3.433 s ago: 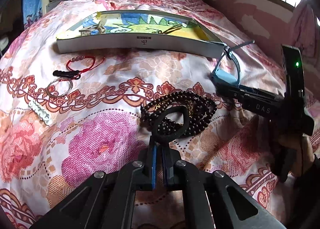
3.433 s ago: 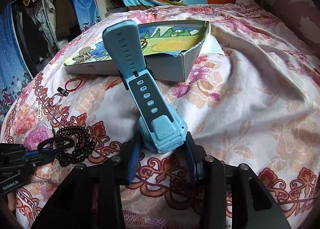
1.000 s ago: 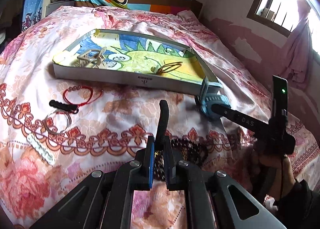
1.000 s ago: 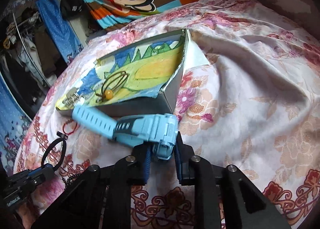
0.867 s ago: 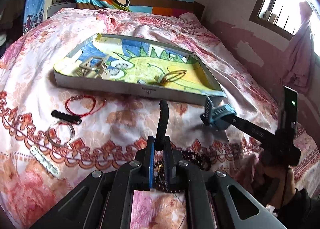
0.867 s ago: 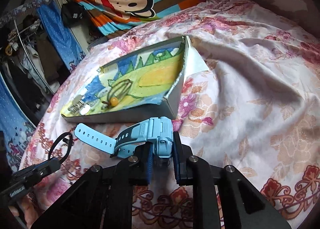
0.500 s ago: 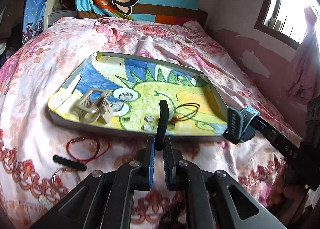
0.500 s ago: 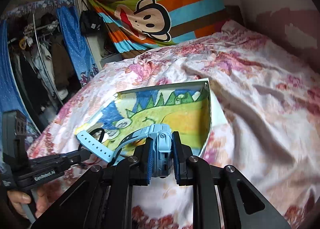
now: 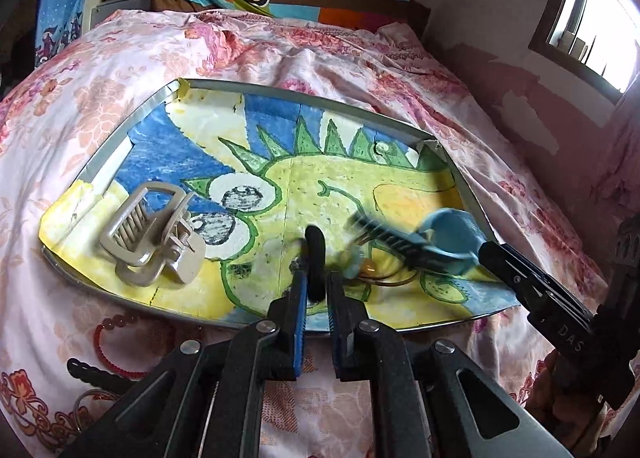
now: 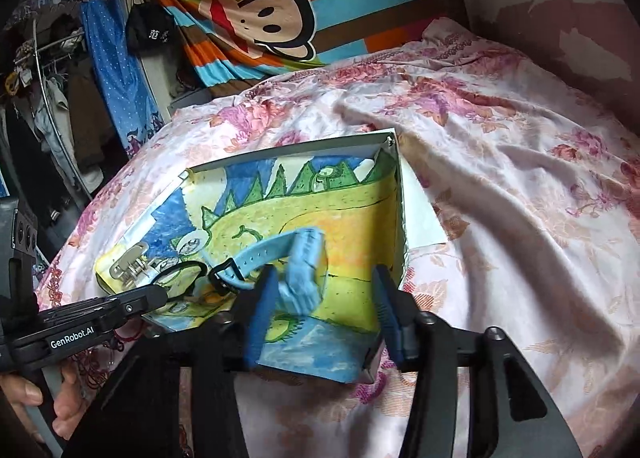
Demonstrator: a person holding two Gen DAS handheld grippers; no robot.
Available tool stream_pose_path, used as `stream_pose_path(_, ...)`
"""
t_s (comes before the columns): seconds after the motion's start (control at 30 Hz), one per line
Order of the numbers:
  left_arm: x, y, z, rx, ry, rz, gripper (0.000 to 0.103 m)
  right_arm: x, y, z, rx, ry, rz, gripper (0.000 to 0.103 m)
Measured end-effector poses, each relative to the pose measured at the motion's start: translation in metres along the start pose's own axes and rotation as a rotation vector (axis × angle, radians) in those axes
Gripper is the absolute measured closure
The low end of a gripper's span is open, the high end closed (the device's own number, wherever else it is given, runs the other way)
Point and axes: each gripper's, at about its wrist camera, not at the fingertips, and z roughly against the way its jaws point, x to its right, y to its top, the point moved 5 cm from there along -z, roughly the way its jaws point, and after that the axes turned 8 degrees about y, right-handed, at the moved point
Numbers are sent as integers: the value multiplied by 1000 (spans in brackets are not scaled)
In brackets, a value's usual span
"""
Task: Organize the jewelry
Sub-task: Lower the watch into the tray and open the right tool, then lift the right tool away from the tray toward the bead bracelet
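Two grippers work over a shallow grey tray (image 9: pixel 120 146) that lies on a bed with a pink flowered sheet (image 9: pixel 280 42). The tray floor is lined with a crayon drawing (image 9: pixel 280 178) of a green and yellow creature on blue.

From the left wrist view, the left gripper (image 9: pixel 316 290) has its jaws drawn close together, pinching a black hair tie (image 9: pixel 314 254) that stands up between them, over the near part of the tray. A beige hair claw clip (image 9: pixel 152 234) rests in the tray's left end. Just right of the hair tie lies a thin hoop with a small amber bead (image 9: pixel 370 268), partly blurred.

The right gripper (image 10: pixel 324 298) has its jaws spread wide apart, one on each side of a light blue watch (image 10: pixel 296 258). The watch sits in the tray, over the yellow part of the drawing, its strap running toward the left gripper; it is motion-blurred, and I cannot tell whether it touches the left jaw. In the left wrist view the same watch shows at the tray's right end, at the tip of the right gripper.

On the sheet outside the tray, near its left front corner, lie a red bead bracelet (image 9: pixel 108 350), a black ridged bar (image 9: pixel 92 372) and part of a metal ring (image 9: pixel 86 398). A striped monkey-print blanket (image 10: pixel 280 10) hangs behind the bed.
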Motion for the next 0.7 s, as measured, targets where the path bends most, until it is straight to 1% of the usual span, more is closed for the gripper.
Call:
stream_pose_path(0.03,0,0,3,4,2,0,84,1,0,2,-2,-3,1,58)
stream_pose_path(0.07,-1,0,6,8,2,0,81,1,0,5,-5,-5,5,58)
stream_pose_path(0.1,-2,-1,12,11,3,-2,75,1,1,9,-4,-6,7,57)
stream_pose_path(0.17,-3,-2,21,20,-1,1,59,2,1,18,2,-15,13,46)
stream_pose_path(0.2,-5,-3,30,34,-8,16,39,1,1,25,11,-16,20,43)
stream_pose_path(0.23,-9,-4,39,56,-14,38,22,-1,1,32,20,-15,29,39)
stream_pose_path(0.3,-15,-5,59,108,-25,77,16,-8,-1,50,40,-19,56,32)
stream_pose_path(0.37,-17,-7,74,117,-30,83,14,-14,-3,70,75,-27,75,23)
stream_pose_path(0.4,-18,-10,84,123,-27,86,12,-17,-4,80,91,-26,78,20)
stream_pose_path(0.47,-19,-15,104,154,-14,82,7,-23,-6,100,127,-12,75,9)
stream_pose_path(0.53,-20,-23,125,200,-4,65,1,-32,-9,123,175,2,75,6)
stream_pose_path(0.63,-23,-36,155,265,12,31,0,-50,-17,152,233,4,114,2)
stream_pose_path(0.7,-25,-47,175,308,31,-5,0,-64,-25,168,264,3,144,2)
